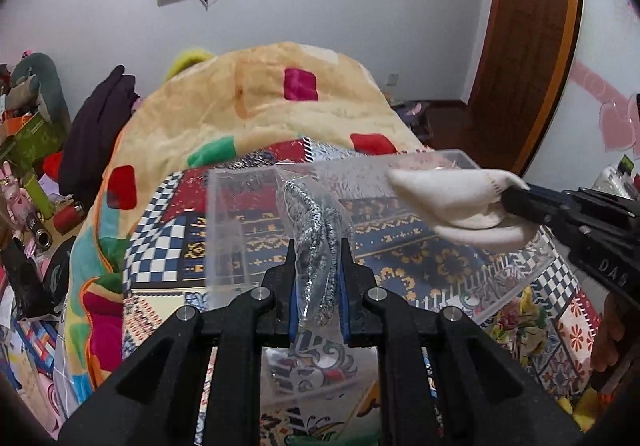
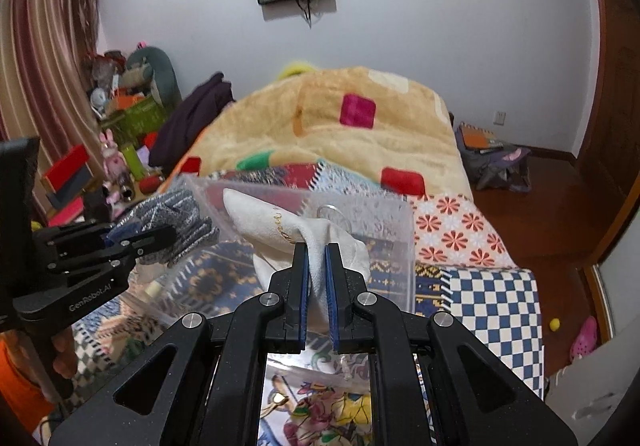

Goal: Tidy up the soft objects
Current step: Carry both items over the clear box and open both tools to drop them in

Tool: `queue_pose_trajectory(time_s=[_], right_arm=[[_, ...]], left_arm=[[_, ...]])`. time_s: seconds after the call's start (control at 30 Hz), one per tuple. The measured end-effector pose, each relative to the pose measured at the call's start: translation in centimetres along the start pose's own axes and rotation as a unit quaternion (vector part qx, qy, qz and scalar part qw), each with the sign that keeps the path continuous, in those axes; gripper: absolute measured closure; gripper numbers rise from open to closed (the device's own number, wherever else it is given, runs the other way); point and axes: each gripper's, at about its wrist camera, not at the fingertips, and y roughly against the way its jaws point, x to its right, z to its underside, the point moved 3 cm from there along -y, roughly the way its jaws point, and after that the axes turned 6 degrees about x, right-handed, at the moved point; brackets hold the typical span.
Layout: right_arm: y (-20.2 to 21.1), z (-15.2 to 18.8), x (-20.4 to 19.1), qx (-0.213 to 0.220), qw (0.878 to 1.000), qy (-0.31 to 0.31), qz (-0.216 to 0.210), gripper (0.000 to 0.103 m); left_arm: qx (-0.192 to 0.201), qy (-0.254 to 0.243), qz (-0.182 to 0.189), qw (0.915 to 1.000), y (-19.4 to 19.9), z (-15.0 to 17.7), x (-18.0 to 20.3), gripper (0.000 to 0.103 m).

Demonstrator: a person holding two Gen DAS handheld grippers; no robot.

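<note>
Left gripper (image 1: 318,266) clamped on bagged grey knit item (image 1: 316,222) | right gripper (image 2: 317,270) clamped on white sock (image 2: 280,226) | both held over the clear bin (image 1: 224,206) just ahead (on a patterned bedspread (image 2: 496,302)) | step: likely dropping in | next: lower past the rim, then part the jaws.
</note>
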Motion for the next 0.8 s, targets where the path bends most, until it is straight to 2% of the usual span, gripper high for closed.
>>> queue_pose_trajectory(time_s=[0.3,0.4,0.57,0.63,0.7,0.73,0.8], right_arm=[[-2.1,1.4,-0.4,-0.046,0.999,0.014,0.0,0.095],[-2.4,1.6,-0.5,-0.056,0.998,0.016,-0.003,0.095],[-2.1,1.6,-0.3,-0.065,0.998,0.012,-0.01,0.092],[-1.9,1.6,-0.3,-0.067,0.998,0.01,-0.013,0.085],[-1.3,1.6,-0.2,-0.062,0.998,0.011,-0.014,0.067],[-1.0,1.6,-0.2,-0.057,0.998,0.012,-0.013,0.062],[-0.1,1.4,-0.1,-0.045,0.999,0.014,-0.011,0.05]], left_arm=[[-0.044,-0.006,0.006,0.999,-2.7,0.9,0.9,0.088],[-0.047,-0.014,0.002,0.9988,-2.8,1.1,1.2,0.087],[-0.049,-0.014,0.003,0.9987,-2.4,1.3,1.3,0.076],[-0.041,-0.017,0.001,0.999,-1.8,1.1,1.5,0.068],[-0.032,-0.022,-0.005,0.9992,-1.2,1.0,1.5,0.053],[-0.023,-0.024,-0.01,0.9994,-0.7,0.8,1.6,0.044],[-0.009,-0.029,-0.016,0.9994,0.2,0.6,1.7,0.04]])
